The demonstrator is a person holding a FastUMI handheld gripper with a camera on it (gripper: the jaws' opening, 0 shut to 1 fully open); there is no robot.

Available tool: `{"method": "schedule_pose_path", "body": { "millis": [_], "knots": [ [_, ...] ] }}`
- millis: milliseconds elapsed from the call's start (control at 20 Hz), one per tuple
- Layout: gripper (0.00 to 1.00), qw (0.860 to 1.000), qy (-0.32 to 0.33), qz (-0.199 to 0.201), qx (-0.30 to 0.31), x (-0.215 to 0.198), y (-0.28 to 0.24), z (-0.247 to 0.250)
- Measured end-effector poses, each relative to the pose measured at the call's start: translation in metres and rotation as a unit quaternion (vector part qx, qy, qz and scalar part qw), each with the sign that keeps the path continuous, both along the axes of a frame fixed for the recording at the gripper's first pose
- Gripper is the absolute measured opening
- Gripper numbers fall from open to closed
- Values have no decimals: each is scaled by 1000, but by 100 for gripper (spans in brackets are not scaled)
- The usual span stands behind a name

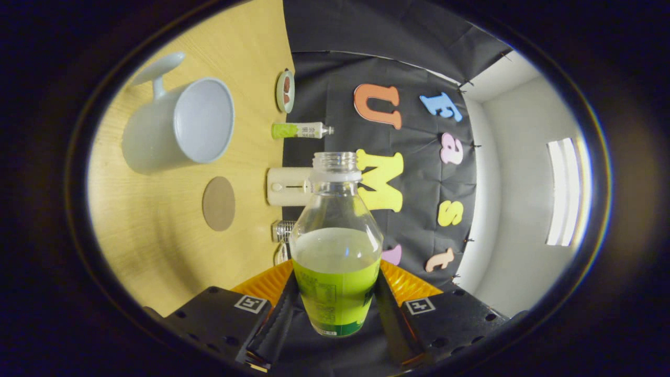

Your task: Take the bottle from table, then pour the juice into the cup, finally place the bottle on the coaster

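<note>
Wooden table (pixel 157 251) carries one white cup (pixel 180 124) and one round brown coaster (pixel 219 203), both well beyond the gripper (pixel 335 309). One uncapped bottle (pixel 336 246), part full of green juice, sits clamped between the gripper's two fingers.

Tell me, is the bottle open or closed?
Open. The bottle, held between the fingers of the tool, has a bare threaded neck with no cap on it.
</note>
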State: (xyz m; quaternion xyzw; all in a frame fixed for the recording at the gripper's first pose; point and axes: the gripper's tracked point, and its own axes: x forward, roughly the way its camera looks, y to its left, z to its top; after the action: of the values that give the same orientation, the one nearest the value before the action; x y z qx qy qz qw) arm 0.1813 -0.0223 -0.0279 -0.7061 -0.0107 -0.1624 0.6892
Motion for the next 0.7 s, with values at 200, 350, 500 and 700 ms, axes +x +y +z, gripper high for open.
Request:
{"method": "schedule_pose_path", "body": {
  "millis": [200, 350, 500, 700],
  "knots": [
    [81, 999, -20, -3, -35, -3, 4, 21],
    [81, 998, -28, -2, -62, -5, 9, 27],
    [81, 997, -34, -5, -75, -8, 12, 34],
    [81, 995, -40, -8, -96, -11, 19, 40]
  ]
}}
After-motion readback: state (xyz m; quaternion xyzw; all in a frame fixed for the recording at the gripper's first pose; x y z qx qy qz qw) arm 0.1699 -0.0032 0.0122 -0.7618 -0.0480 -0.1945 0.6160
